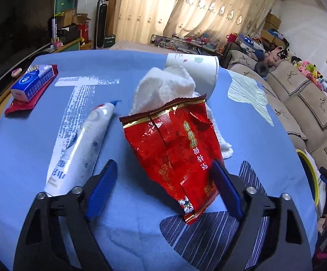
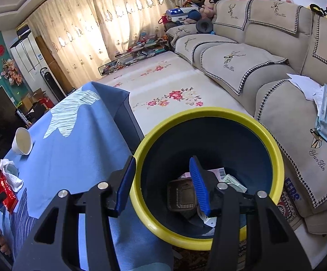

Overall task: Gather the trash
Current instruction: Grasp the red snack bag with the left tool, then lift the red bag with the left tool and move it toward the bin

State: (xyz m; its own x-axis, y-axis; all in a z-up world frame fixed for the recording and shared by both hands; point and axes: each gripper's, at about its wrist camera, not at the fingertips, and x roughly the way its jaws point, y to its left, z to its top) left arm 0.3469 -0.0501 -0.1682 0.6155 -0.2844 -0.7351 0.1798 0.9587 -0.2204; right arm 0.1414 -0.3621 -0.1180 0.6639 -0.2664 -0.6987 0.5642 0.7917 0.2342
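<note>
My left jaws (image 1: 161, 189) straddle the red wrapper (image 1: 174, 153) on the tabletop (image 1: 141, 67), not yet pinching, while my right jaws (image 2: 163, 187) hang empty and parted over the bin (image 2: 208, 115), ready for trash.

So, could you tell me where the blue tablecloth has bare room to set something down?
The cloth is bare along the far edge, between the tissue pack and the tipped paper cup, and in the near strip before the left gripper. The middle is crowded: toothpaste tube, red wrapper and white towel lie close together.
</note>
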